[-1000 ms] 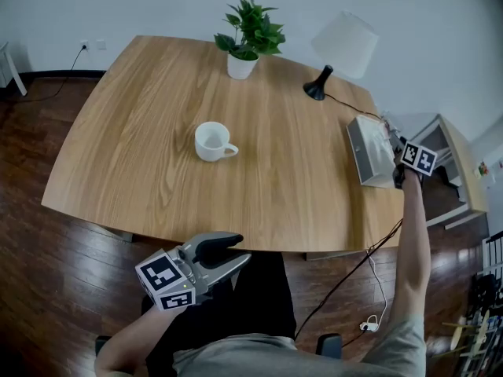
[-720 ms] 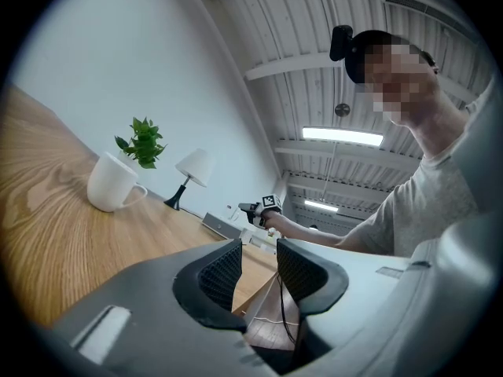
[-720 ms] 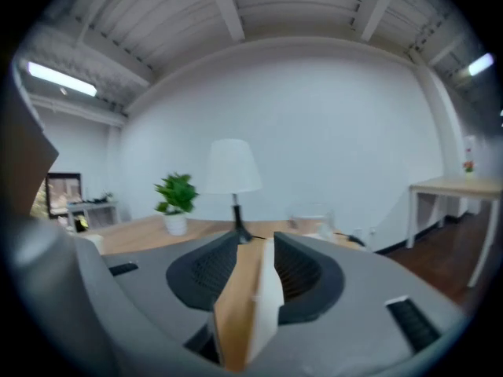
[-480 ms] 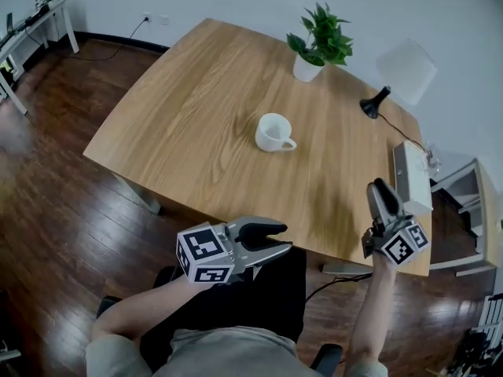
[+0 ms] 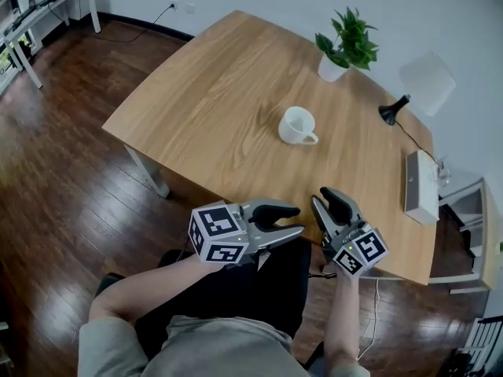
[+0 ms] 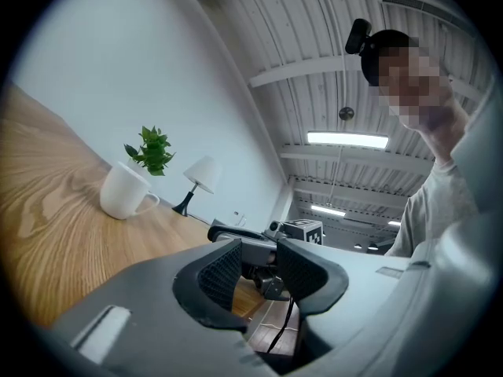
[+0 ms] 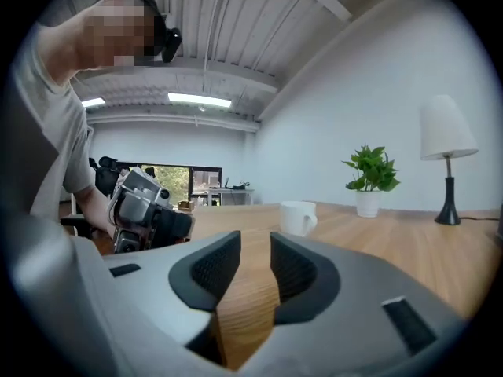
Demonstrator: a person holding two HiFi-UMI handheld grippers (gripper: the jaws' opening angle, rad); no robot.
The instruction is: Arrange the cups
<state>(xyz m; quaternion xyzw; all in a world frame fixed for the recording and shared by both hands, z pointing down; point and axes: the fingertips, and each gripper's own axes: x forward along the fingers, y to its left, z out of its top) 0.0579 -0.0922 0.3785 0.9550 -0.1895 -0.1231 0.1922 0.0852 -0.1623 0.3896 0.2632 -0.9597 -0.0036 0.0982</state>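
Observation:
A single white cup (image 5: 299,126) with a handle stands upright near the middle of the wooden table (image 5: 212,108). It also shows in the left gripper view as the cup (image 6: 126,191) and in the right gripper view as the cup (image 7: 299,217). Both grippers hover at the table's near edge, well short of the cup. My left gripper (image 5: 287,220) is open and empty. Close beside it, my right gripper (image 5: 326,199) points toward the cup. Its jaws have just been closing to a narrow gap, and nothing is between them.
A potted plant (image 5: 346,49) and a black desk lamp with a white shade (image 5: 416,85) stand at the table's far side. A white box (image 5: 420,185) with a cable lies near the right edge. Dark wooden floor surrounds the table.
My right gripper swung from the white box at the table's right edge to the near edge beside the left gripper, and its jaws narrowed. The left gripper hardly moved.

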